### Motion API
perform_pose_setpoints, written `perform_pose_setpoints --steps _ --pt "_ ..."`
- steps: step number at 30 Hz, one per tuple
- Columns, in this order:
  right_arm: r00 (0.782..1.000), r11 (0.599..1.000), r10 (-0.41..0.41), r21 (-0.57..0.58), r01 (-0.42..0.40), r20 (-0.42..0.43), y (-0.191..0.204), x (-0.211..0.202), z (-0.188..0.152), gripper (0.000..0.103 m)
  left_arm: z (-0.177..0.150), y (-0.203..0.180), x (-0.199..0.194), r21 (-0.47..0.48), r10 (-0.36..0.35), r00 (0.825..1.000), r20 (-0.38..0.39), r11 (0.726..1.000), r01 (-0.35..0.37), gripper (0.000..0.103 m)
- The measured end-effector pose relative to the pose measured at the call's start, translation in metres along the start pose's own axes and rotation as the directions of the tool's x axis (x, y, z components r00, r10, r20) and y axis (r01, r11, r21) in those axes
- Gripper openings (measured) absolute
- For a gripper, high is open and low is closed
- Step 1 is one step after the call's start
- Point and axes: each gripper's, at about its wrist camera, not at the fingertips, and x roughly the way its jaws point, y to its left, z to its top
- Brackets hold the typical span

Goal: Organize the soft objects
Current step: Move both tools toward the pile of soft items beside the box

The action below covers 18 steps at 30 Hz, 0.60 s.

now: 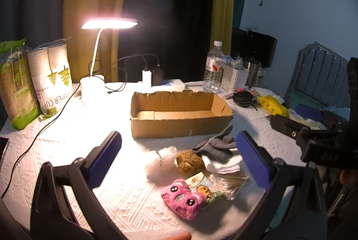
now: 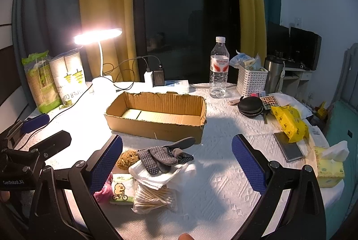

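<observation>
Pink plush [image 1: 183, 198], brown plush [image 1: 189, 160] and grey gloves [image 2: 166, 156] lie before the empty cardboard box [image 2: 156, 127].

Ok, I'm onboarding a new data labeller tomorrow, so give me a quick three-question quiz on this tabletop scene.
1. True or false: the cardboard box already holds a soft toy.
2. What lies on top of the folded white cloth? A) grey dotted gloves B) water bottle C) phone
3. Fill in: both grippers' jaws stand ____.

Key:
1. False; it is empty.
2. A, the grey dotted gloves.
3. Open: left gripper and right gripper hold nothing.
</observation>
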Motion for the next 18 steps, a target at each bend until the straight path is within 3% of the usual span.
perform_pose_setpoints --steps 18 --pt "1.000 1.000 0.004 -0.005 -0.004 -0.017 0.0059 -0.0016 -0.0028 0.100 -0.0072 0.0056 -0.0018 -0.010 0.002 1.000 -0.013 1.000 -0.002 0.102"
